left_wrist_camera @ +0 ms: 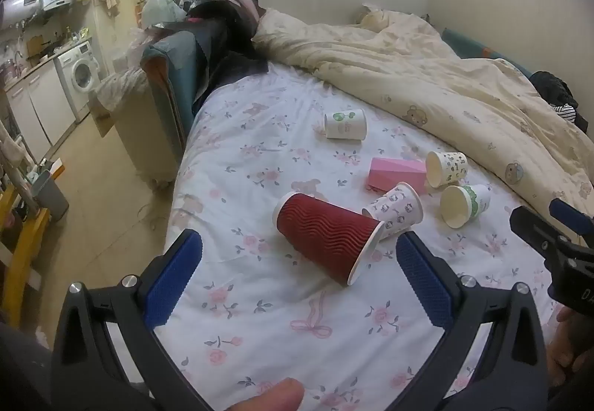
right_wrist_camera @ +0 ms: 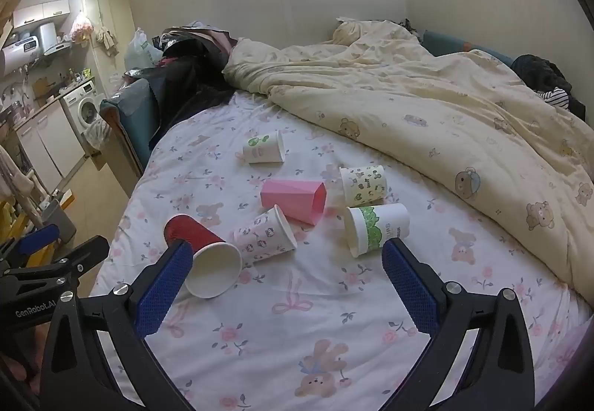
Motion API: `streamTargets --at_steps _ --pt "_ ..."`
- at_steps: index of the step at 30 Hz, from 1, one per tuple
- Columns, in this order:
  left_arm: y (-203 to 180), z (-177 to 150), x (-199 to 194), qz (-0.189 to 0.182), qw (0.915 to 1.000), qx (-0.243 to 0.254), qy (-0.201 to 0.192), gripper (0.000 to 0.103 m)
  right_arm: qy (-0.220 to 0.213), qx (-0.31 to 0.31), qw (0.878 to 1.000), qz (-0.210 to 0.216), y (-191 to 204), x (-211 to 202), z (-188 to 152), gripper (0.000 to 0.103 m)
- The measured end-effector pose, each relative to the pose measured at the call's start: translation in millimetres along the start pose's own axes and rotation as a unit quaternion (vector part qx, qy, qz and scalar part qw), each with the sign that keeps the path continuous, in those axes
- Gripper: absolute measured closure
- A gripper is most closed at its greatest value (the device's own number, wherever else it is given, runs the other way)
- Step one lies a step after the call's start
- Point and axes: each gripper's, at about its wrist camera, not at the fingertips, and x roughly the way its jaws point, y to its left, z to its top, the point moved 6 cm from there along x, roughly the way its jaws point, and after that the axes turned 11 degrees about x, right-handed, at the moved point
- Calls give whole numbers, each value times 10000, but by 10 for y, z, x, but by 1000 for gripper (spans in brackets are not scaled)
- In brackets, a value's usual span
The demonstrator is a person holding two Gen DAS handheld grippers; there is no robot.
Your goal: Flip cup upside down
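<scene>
Several cups lie on their sides on the flowered bed sheet [left_wrist_camera: 260,318]. A red ribbed cup [left_wrist_camera: 326,240] [right_wrist_camera: 200,255] lies nearest, its mouth toward me. Beside it lie a white cup with small prints [left_wrist_camera: 395,212] [right_wrist_camera: 263,234], a pink angular cup [left_wrist_camera: 397,173] [right_wrist_camera: 293,199], a green-banded cup [left_wrist_camera: 464,205] [right_wrist_camera: 375,227], a green-print cup [left_wrist_camera: 445,168] [right_wrist_camera: 364,184] and a white cup with a green logo [left_wrist_camera: 345,124] [right_wrist_camera: 264,148]. My left gripper [left_wrist_camera: 299,262] is open and empty, just short of the red cup. My right gripper [right_wrist_camera: 287,268] is open and empty, above the sheet.
A cream quilt [left_wrist_camera: 445,77] [right_wrist_camera: 445,106] is heaped at the back and right of the bed. The bed's left edge drops to the floor [left_wrist_camera: 104,180]. A kitchen counter with a washing machine [left_wrist_camera: 80,73] stands far left. The right gripper's body shows at the edge [left_wrist_camera: 557,244].
</scene>
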Motion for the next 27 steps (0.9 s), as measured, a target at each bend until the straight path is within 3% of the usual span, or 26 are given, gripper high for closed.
streamTargets --at_steps 27 --pt "-88 67 -55 -28 9999 73 -119 0 -65 -19 9999 -130 -23 15 -12 0"
